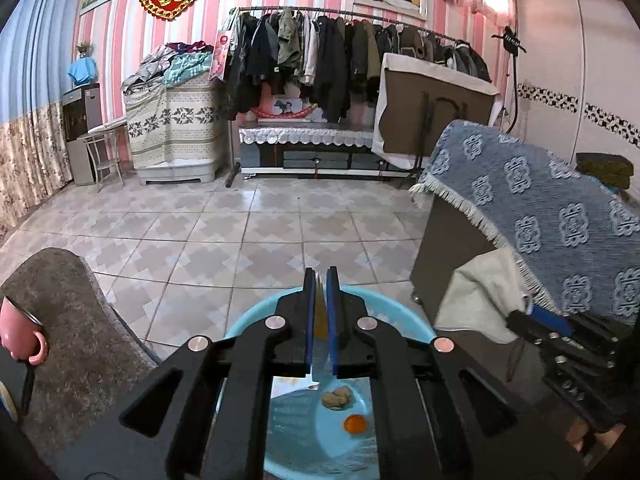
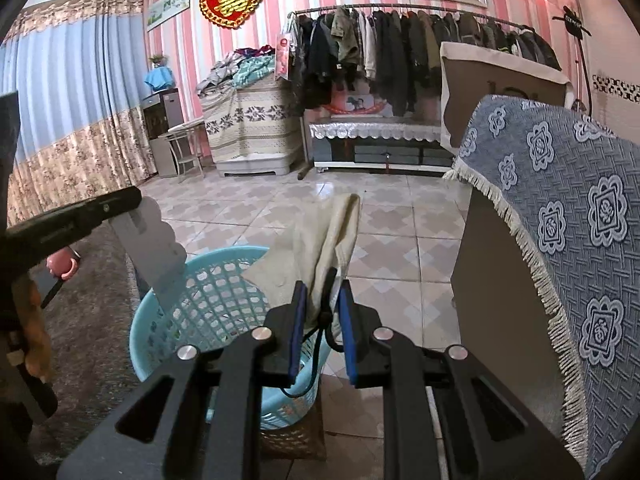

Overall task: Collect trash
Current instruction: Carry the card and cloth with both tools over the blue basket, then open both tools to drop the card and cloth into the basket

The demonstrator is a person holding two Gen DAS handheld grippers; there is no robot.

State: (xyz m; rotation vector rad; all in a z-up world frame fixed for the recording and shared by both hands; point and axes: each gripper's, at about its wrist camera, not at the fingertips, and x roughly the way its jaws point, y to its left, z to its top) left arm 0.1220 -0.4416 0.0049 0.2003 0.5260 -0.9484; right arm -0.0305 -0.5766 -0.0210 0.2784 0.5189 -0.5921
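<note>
A light blue plastic basket (image 2: 216, 296) stands on the floor under both grippers; its rim (image 1: 256, 312) shows below my left gripper (image 1: 320, 276). The left gripper is shut on a thin flat grey sheet with a scalloped edge (image 2: 148, 248), held over the basket. On the basket's bottom lie a brown crumpled lump (image 1: 338, 397), a small orange piece (image 1: 355, 424) and a silvery wrapper (image 1: 292, 388). My right gripper (image 2: 323, 286) is shut on a cream cloth (image 2: 320, 240) with a black cord, just right of the basket. The left wrist view shows that cloth (image 1: 480, 300) too.
A grey fuzzy surface (image 1: 80, 320) with a pink mug (image 1: 22, 336) lies at the left. A cabinet draped in a blue patterned cloth (image 1: 540, 208) stands close on the right. Tiled floor (image 1: 240, 224) stretches ahead to a clothes rack (image 1: 340, 52).
</note>
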